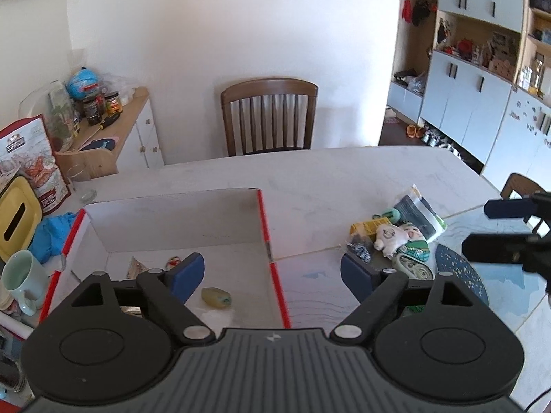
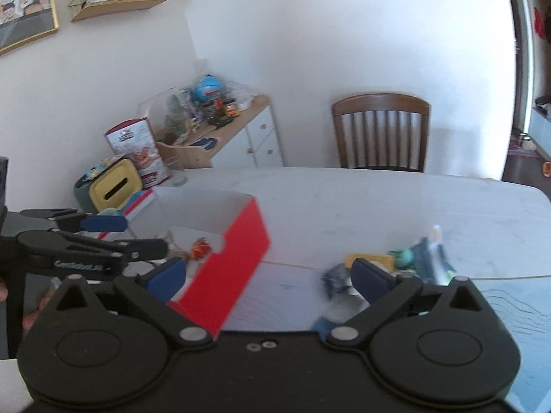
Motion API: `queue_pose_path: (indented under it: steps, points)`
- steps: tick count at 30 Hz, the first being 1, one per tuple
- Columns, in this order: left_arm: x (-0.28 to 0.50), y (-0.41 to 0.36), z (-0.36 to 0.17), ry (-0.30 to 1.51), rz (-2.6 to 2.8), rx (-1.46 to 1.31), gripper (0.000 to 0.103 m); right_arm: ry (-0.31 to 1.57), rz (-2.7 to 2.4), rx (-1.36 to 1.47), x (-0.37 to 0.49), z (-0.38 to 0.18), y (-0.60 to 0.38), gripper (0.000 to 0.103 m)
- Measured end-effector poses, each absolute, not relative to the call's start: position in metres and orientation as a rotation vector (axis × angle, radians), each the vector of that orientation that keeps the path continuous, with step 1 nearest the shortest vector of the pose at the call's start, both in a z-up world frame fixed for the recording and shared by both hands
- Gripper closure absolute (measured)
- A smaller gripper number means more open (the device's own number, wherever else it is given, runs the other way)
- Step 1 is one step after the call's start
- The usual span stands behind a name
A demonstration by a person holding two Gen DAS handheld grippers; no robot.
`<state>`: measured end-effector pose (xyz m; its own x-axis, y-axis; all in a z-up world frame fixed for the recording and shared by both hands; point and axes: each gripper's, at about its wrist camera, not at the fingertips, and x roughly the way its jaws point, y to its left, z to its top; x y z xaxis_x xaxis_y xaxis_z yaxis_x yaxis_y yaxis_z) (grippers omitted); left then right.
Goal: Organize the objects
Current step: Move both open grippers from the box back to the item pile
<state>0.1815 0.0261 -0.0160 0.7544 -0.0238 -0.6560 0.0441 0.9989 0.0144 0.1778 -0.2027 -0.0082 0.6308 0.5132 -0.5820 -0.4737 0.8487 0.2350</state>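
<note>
A red-and-white cardboard box (image 1: 172,220) stands open on the white table (image 1: 327,179). In it lie a pale yellow lump (image 1: 216,297), a packet (image 1: 137,268) and a small red item (image 1: 174,261). To the box's right sits a pile: a white plush (image 1: 389,237), a yellow box (image 1: 370,227), a dark pouch (image 1: 418,216) and a blue-patterned wrapper (image 1: 360,251). My left gripper (image 1: 272,272) is open above the box's right wall, holding nothing. My right gripper (image 2: 267,275) is open between the box (image 2: 241,241) and the blurred pile (image 2: 413,258), holding nothing. Each gripper shows in the other's view, the right gripper (image 1: 478,227) and the left gripper (image 2: 144,235).
A wooden chair (image 1: 268,117) stands beyond the table's far edge. Left of the box are a mint mug (image 1: 24,275), a blue cloth (image 1: 51,234), a yellow tissue box (image 1: 17,220) and a snack bag (image 1: 31,161). A dark speckled plate (image 1: 461,275) lies near the pile.
</note>
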Motion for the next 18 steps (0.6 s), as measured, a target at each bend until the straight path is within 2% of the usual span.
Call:
queue_pose_path:
  steps: [6,18]
  points:
    - [0.185,-0.001,-0.029,0.734,-0.088,0.045,0.003,0.689,0.471,0.056,0.181,-0.02,-0.24,0.001]
    - [0.199,-0.056,-0.079,0.808,-0.18,0.062,0.002,0.732,0.393,-0.026,0.195,-0.053,-0.283,0.001]
